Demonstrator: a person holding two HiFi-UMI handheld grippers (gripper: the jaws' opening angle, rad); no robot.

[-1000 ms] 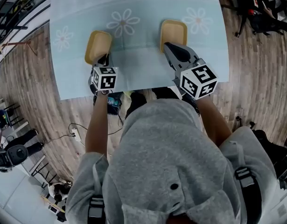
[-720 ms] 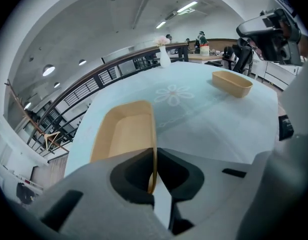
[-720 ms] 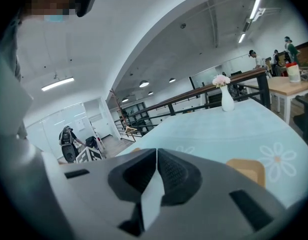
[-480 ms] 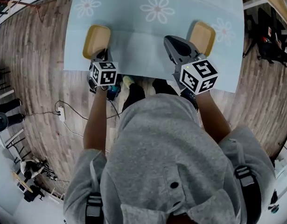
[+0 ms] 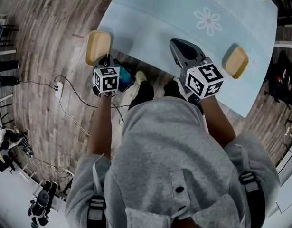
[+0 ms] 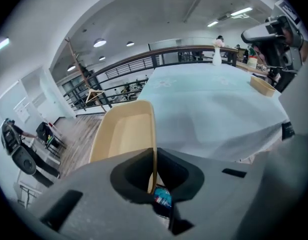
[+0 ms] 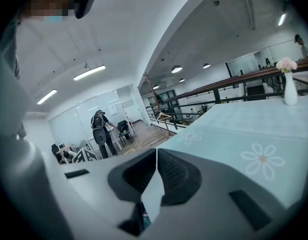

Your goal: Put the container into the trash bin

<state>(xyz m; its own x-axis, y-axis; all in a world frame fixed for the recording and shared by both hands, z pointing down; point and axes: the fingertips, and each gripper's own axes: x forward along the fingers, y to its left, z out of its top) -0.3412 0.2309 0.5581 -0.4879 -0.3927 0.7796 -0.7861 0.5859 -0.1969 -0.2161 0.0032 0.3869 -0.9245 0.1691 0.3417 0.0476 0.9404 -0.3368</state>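
My left gripper (image 5: 104,59) is shut on the rim of a tan, shallow container (image 5: 98,46) and holds it above the wooden floor, just past the table's corner. In the left gripper view, the container (image 6: 124,131) stands out ahead of the left gripper (image 6: 154,153), one side wall pinched between the jaws. My right gripper (image 5: 176,43) is shut and holds nothing, over the table's near edge. Its jaws meet in the right gripper view (image 7: 156,152). A second tan container (image 5: 236,61) lies on the table to the right of it. No trash bin shows.
The table (image 5: 183,13) wears a pale blue cloth with daisy prints. A teal object (image 5: 123,78) lies on the floor by my feet. Cables and a power strip (image 5: 59,87) lie to the left. A vase of flowers (image 7: 289,86) stands far off on the table, a railing behind it.
Both grippers have swung left. The left one has carried its container from above the table to above the floor. The right one has left the second container behind on the table.
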